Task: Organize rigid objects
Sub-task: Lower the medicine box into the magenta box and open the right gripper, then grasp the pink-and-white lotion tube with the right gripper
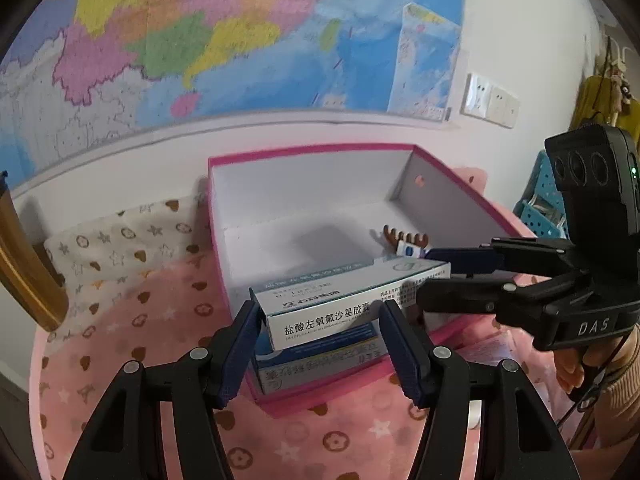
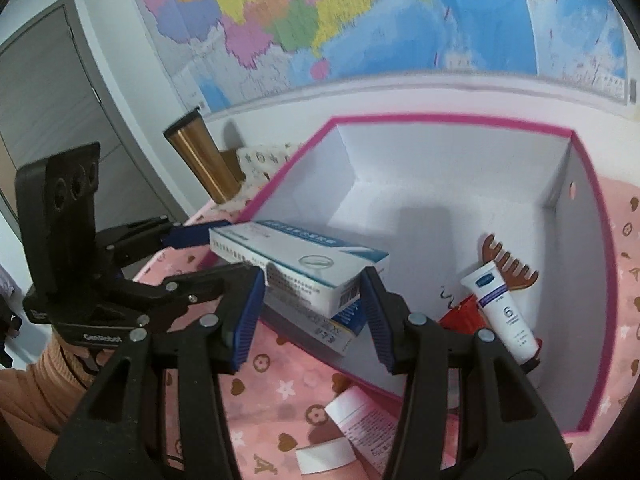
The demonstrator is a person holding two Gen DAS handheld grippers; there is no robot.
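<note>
both the left gripper [image 1: 320, 344] and right gripper [image 2: 312, 312], half-open, clamp a stack of two medicine boxes [image 1: 340, 304] over the pink storage box [image 1: 304, 152] rim; next, probably lowering it inside.

Both grippers angled down, converging. Left gripper [image 1: 320, 332] and right gripper [image 2: 312, 304] each clamp one end of the same medicine box [image 1: 340, 300].
</note>
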